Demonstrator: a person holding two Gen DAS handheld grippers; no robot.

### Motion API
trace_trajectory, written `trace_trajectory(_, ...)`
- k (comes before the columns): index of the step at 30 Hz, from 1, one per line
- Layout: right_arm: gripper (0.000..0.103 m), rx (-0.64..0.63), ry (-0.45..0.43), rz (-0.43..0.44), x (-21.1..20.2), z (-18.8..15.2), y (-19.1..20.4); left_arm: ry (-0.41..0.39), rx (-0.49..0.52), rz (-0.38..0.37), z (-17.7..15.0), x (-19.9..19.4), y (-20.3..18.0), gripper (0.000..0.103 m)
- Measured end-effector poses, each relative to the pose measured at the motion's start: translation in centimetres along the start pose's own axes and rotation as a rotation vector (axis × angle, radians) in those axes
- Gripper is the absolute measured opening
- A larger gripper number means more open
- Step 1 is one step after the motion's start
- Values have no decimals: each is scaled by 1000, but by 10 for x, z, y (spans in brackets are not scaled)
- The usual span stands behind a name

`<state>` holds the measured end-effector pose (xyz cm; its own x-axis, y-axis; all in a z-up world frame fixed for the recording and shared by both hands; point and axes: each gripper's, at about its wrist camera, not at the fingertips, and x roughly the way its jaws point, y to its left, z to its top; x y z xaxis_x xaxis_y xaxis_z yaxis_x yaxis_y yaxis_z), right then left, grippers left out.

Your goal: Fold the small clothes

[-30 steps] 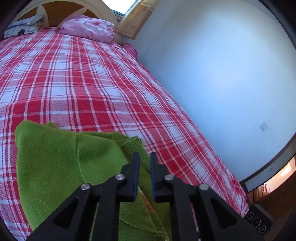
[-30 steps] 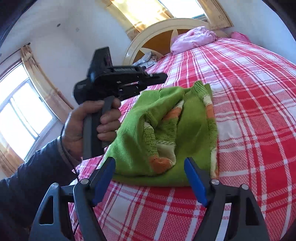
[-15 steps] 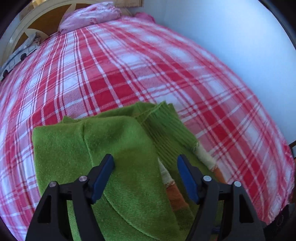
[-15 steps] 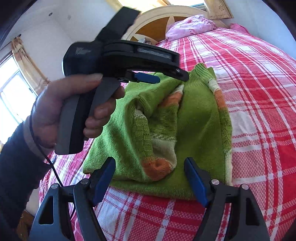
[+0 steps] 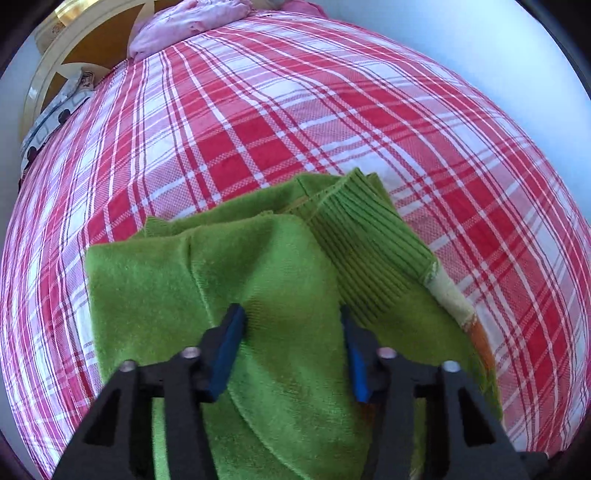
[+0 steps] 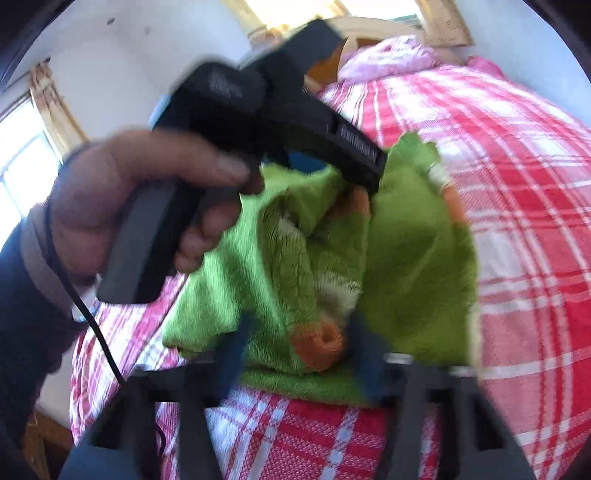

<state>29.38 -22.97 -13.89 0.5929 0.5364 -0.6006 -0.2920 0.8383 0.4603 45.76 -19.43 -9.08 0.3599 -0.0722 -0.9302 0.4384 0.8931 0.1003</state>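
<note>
We have the small green knitted sweater with orange and cream stripes (image 5: 258, 302) lying partly folded on the bed with the red-and-white checked cover (image 5: 280, 122), close to the foot edge nearest us, so there is a broad flat surface under it for pressing folds. Our left gripper (image 5: 291, 332) hangs just over the smooth green panel, its blue-padded jaws spread wide with nothing between them, apparently free to flatten or take a new edge. Our right gripper (image 6: 295, 354) comes in low at the near edge, blurred, jaws likewise apart and empty, framing the orange cuff (image 6: 319, 345) of the bunched sleeve. We judge that sleeve needs tucking next. The pink pillow (image 5: 192, 22) sits far off at the head edge, beside the cream wooden headboard (image 5: 55, 55).
</note>
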Motion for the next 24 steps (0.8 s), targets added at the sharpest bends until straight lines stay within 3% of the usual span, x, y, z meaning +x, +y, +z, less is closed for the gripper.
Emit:
trace_trajectory(1, 9, -10, 6, -1, 2, 0, 1, -2, 17, -7, -1, -2, -1, 24)
trace_trajectory(4, 9, -47, -38, 3, -8, 0, 8, -50, 16, -33, -5, -19, 5, 16)
trace_trajectory(15, 8, -78, -104, -1, -53, 9, 14, -182, -68, -184, 0, -64, 9, 14)
trace_trajectory(24, 8, 59, 5, -101, -49, 4, -35, -166, -23, -203, 10, -24, -35, 15)
